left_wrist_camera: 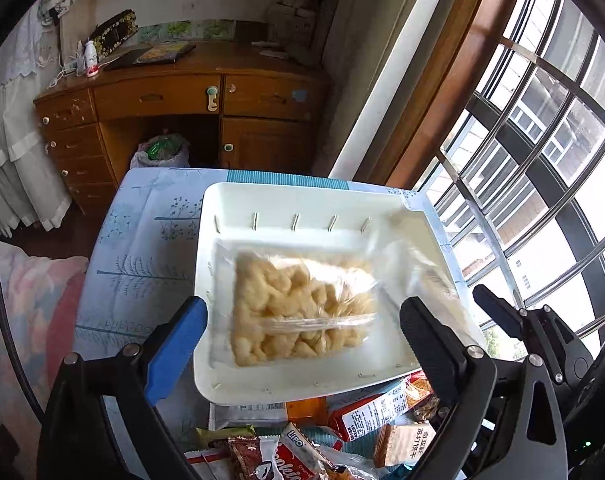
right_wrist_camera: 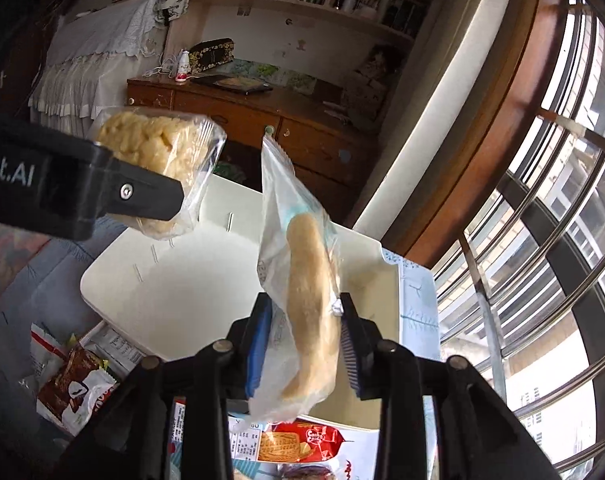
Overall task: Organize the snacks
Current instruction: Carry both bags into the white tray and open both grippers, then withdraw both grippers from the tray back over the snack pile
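On the tablecloth (left_wrist_camera: 142, 260): we see a white tray (left_wrist_camera: 286, 196) at the centre of the left wrist view, with loose snack packets (left_wrist_camera: 322, 440) piled against its near edge at 6 o'clock.
Left tongs (left_wrist_camera: 302, 308): we read the jaws as spread wide. The blue pad sits at 8 o'clock and the black pad at 4 o'clock, and neither touches anything.
Puff bag (left_wrist_camera: 298, 312): a clear bag of pale puffed pieces, blurred, lies between the left pads and over the tray floor, with a gap on each side. We cannot tell whether it rests on the tray.
Right tongs (right_wrist_camera: 305, 300): the jaws are only narrowly parted, and a bag stands between the pads. We cannot tell whether the pads press on it.
Bread bag (right_wrist_camera: 298, 240): a clear bag with one long pale bread stick stands upright, its top pointing to 12 o'clock, above the tray's right part.
Right wrist view, 9 o'clock: one black finger of the left tongs crosses in front of the puff bag.
Background: a wooden desk (left_wrist_camera: 182, 96) is at 11 o'clock and a barred window (left_wrist_camera: 542, 140) at 3 o'clock.
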The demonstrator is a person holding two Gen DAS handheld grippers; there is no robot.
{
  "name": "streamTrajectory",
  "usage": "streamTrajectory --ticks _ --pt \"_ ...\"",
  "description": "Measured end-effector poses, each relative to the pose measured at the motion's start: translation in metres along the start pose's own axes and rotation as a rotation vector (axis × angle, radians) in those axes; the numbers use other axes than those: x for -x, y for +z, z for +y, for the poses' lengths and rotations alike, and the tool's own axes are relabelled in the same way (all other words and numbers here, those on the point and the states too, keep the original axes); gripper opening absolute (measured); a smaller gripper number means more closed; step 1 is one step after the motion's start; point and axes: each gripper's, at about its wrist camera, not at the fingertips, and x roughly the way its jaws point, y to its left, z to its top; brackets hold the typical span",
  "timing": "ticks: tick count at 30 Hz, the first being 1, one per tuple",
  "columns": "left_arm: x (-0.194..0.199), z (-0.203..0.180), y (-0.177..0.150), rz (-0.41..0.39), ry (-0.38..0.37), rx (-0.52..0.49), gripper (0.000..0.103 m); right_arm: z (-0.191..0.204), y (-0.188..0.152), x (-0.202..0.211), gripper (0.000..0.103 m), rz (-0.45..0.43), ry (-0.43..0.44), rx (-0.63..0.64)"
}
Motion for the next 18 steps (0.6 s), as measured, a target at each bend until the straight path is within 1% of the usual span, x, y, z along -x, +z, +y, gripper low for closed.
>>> streamTrajectory --ticks 1,2,4,5,11,16,18 --pt "0.0 0.0 -0.001 -0.002 0.007 -0.003 0.097 -0.001 0.001 0.0 0.049 -0.003 0.005 -0.011" --pt "0.0 0.0 -0.001 -0.003 0.012 -0.006 0.097 -0.003 0.001 0.001 0.051 -0.013 0.006 -0.018" --pt "0.004 -0.001 -0.003 -0.006 0.014 -0.012 0.097 -0.003 0.002 0.005 0.06 -0.029 0.007 -0.021" --pt "0.006 -0.002 -0.003 -0.007 0.014 -0.014 0.097 -0.004 0.004 0.006 0.063 -0.031 0.004 -0.024" --pt "0.032 -0.006 -0.011 -0.034 0.004 -0.016 0.097 -0.014 0.004 0.016 0.063 -0.023 0.031 -0.088" --pt "0.065 -0.013 -0.027 -0.073 0.012 -0.009 0.097 -0.025 0.002 0.037 0.064 -0.025 0.056 -0.158" --pt "0.077 -0.014 -0.035 -0.084 0.007 0.005 0.097 -0.029 -0.001 0.051 0.066 -0.035 0.061 -0.186"
